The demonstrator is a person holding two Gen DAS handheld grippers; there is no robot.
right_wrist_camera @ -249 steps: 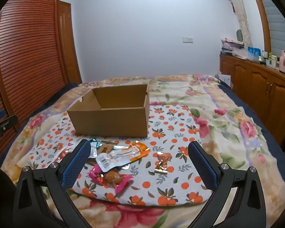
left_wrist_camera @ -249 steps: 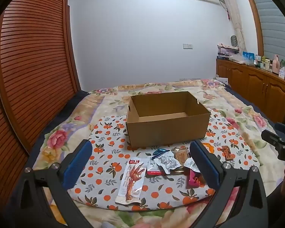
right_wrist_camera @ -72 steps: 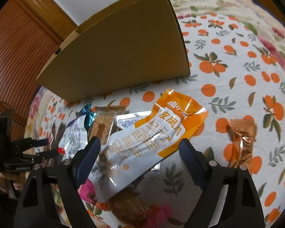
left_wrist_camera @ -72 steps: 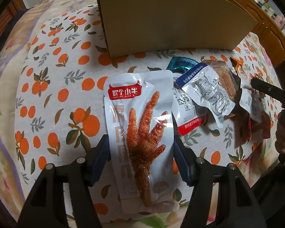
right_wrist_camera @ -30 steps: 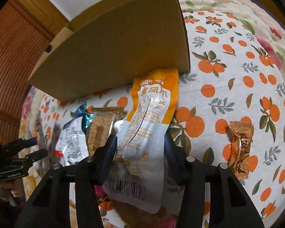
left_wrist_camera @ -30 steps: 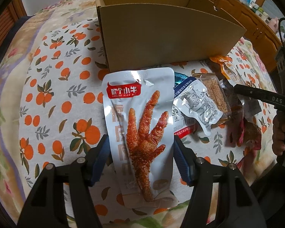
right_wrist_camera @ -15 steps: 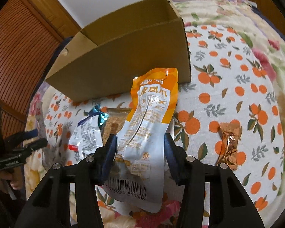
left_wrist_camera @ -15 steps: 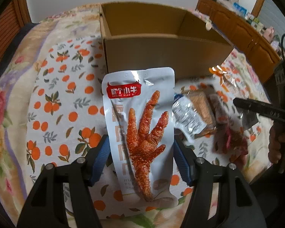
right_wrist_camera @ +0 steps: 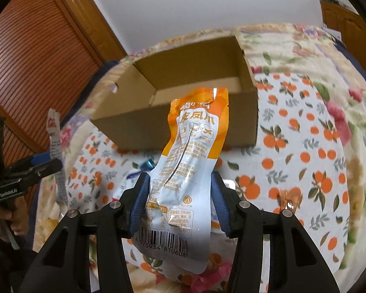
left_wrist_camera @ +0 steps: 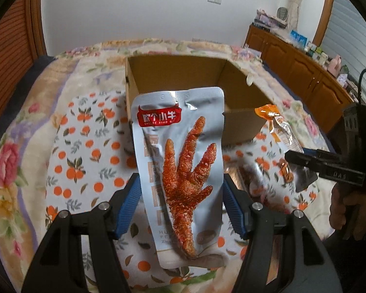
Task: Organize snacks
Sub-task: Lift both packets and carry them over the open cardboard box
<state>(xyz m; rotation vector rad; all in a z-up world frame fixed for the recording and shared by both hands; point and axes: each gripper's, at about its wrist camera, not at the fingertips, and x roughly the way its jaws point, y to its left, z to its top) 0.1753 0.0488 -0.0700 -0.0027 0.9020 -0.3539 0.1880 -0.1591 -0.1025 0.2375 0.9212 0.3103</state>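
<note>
Your left gripper [left_wrist_camera: 181, 201] clamps the grey chicken-foot pouch [left_wrist_camera: 180, 171]; your right gripper [right_wrist_camera: 180, 200] pinches the orange pouch [right_wrist_camera: 190, 161]; both aloft; carry them over the cardboard box [left_wrist_camera: 241, 124], then release.

Cardboard box [left_wrist_camera: 239, 122] sits on the bedspread [left_wrist_camera: 85, 151], behind both held packets.

A silver-blue chicken-foot packet [left_wrist_camera: 180, 171] stands upright, pinched at both edges between the left tongs [left_wrist_camera: 181, 204], an orange-and-white packet [right_wrist_camera: 188, 171] stands likewise between the right tongs [right_wrist_camera: 180, 199], and beyond both sits an open brown cardboard box [left_wrist_camera: 241, 124].
</note>
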